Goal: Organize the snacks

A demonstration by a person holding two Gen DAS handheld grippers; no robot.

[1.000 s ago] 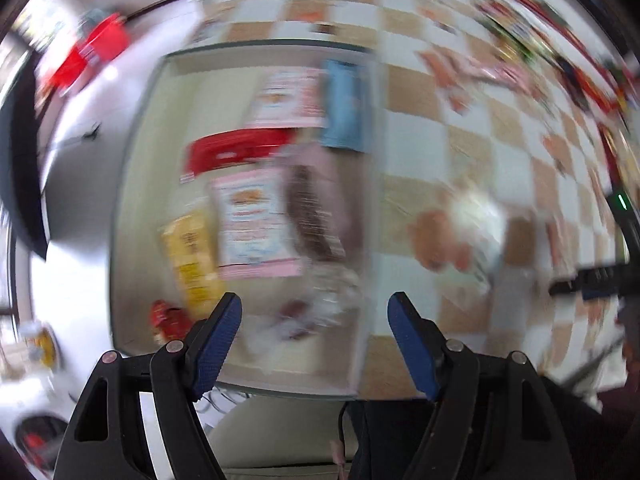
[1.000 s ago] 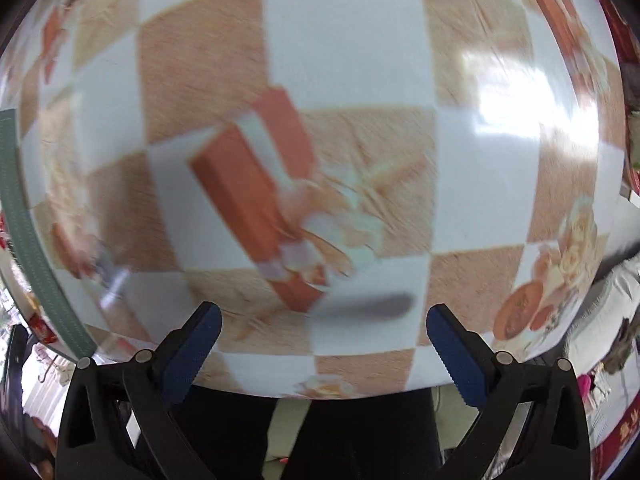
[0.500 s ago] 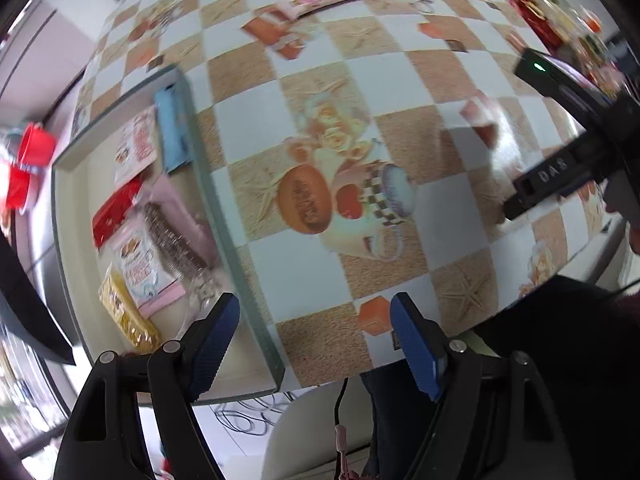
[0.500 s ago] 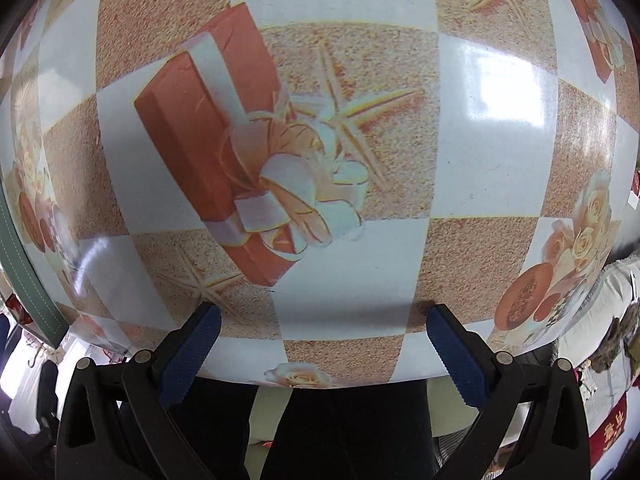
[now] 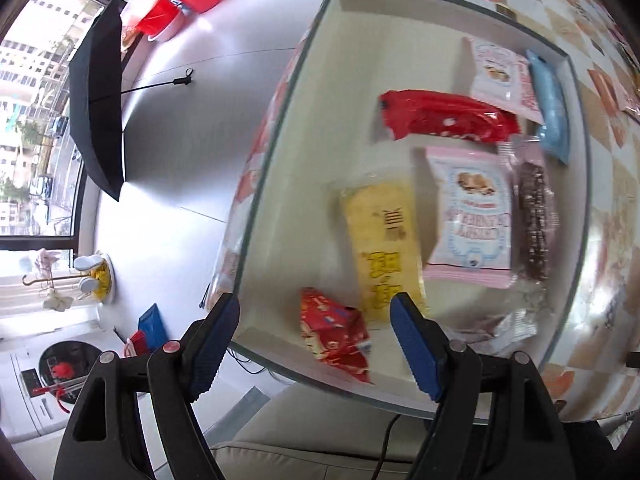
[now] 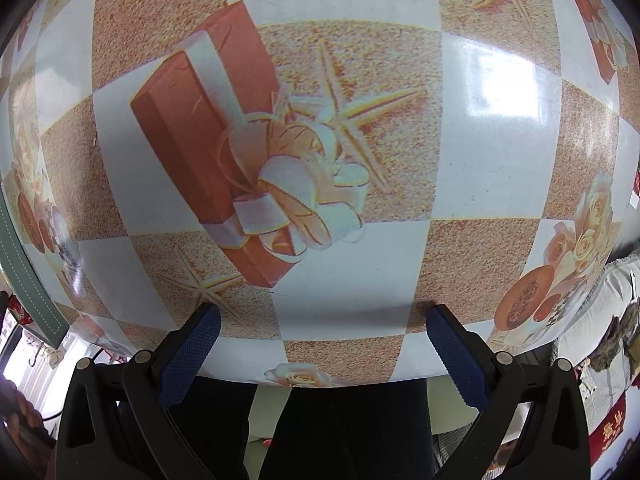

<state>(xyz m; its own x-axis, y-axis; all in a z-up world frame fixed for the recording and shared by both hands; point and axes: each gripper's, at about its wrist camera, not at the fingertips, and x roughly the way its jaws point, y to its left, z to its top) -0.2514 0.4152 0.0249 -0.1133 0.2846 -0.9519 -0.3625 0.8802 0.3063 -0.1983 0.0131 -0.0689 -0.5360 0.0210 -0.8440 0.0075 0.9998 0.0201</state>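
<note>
In the left wrist view a cream tray (image 5: 312, 128) with a grey-green rim holds several snack packs: a yellow pack (image 5: 380, 240), a small red pack (image 5: 336, 332), a long red pack (image 5: 444, 116), two pink packs (image 5: 472, 216), a brown bar (image 5: 534, 220) and a blue pack (image 5: 552, 104). My left gripper (image 5: 316, 344) is open and empty above the tray's near edge, over the small red pack. My right gripper (image 6: 320, 348) is open and empty, close above the checkered tablecloth (image 6: 340, 280); no snack shows in that view.
The tray's rim (image 6: 24, 276) shows at the left edge of the right wrist view. Beyond the table's left side lie the floor, a black umbrella (image 5: 96, 92), red buckets (image 5: 176, 4) and a washing machine (image 5: 36, 384). A cushion (image 5: 304, 432) lies below the table edge.
My left gripper has swung left from over the tablecloth back to over the tray's near end. My right gripper has stayed nearly still, open above the same gift-box print.
</note>
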